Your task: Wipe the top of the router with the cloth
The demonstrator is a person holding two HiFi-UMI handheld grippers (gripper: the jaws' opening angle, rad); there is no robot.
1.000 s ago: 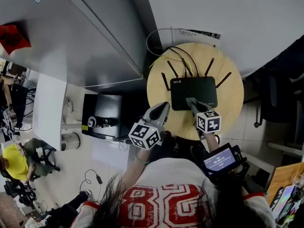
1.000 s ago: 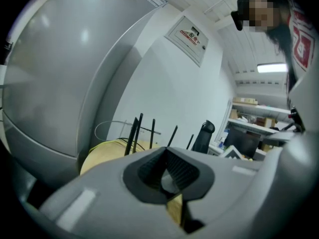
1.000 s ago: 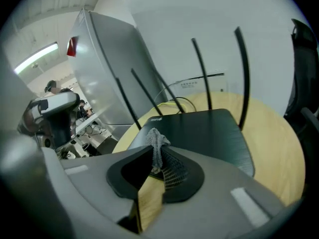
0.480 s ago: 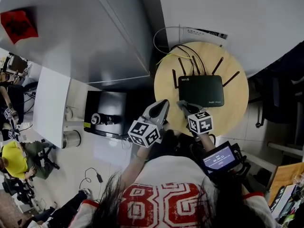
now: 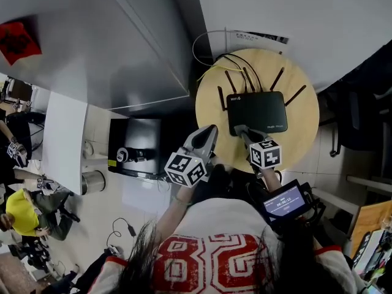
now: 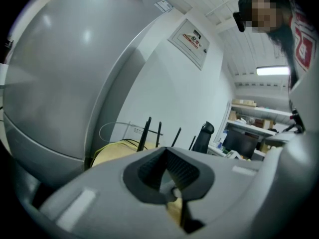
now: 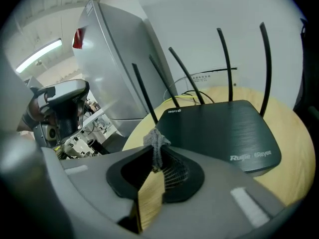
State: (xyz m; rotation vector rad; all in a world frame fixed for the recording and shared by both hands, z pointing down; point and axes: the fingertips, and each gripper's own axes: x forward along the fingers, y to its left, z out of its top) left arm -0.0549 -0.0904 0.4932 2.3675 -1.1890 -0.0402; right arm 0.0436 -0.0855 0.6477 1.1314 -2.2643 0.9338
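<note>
A black router with several upright antennas lies on a small round wooden table. My right gripper is at the router's front-left corner, shut on a small grey cloth. In the right gripper view the cloth sticks up from between the jaws of the right gripper, just short of the router. My left gripper hovers off the table's left edge, apart from the router. In its own view the left gripper is shut with nothing in it.
Dark and yellow cables run from the router's back to the wall. A tall grey cabinet stands left of the table, with a black box on the floor beside it. A dark office chair is at the right.
My right gripper, on the router's front a second ago, drew back off it and has returned to its front-left corner. The left gripper has stayed beside the table.
</note>
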